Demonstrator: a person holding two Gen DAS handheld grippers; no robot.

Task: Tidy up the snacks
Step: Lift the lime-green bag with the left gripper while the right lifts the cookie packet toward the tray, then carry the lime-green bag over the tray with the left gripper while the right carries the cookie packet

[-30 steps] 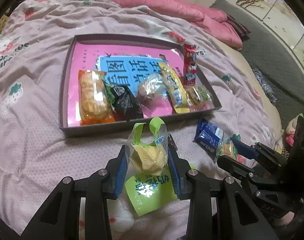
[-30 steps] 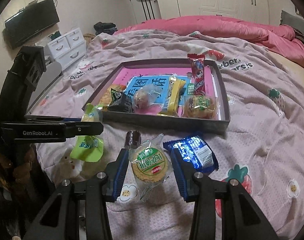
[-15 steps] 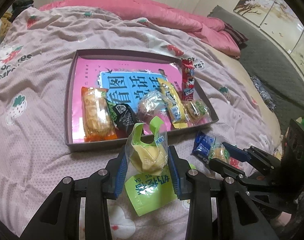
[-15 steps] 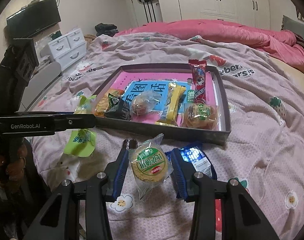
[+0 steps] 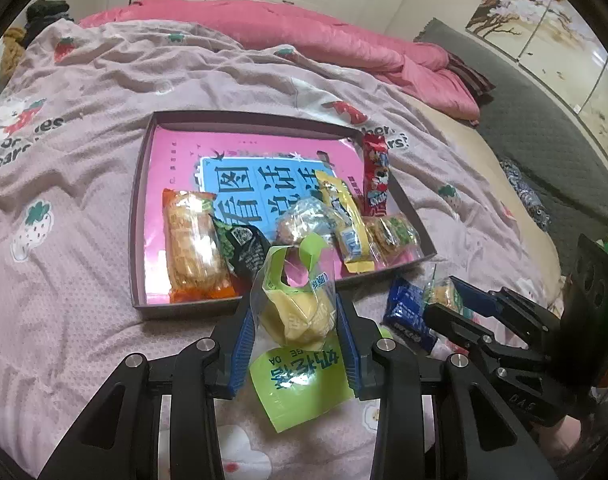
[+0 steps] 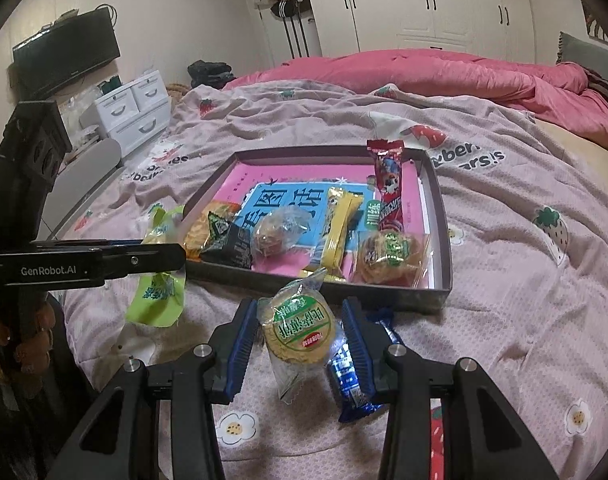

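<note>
Yellow snack pouch (image 5: 299, 312) is sitting clamped in the left gripper (image 5: 295, 332) jaws, while the right gripper (image 6: 299, 340) jaws are pinching a round biscuit packet (image 6: 297, 332).

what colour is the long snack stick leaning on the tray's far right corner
Red wrapper with cartoon print, clearest in the right wrist view.

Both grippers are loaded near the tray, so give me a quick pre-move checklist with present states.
1. Left gripper shut on the green-and-clear yellow cake packet: ok.
2. Right gripper shut on the round green-labelled biscuit packet: ok.
3. Bare pink floor at the far end of the shallow dark cardboard tray: ok.
4. Grippers apart from each other: ok.
5. Blue foil packet lies outside the tray on the bedspread: not ok.
</note>
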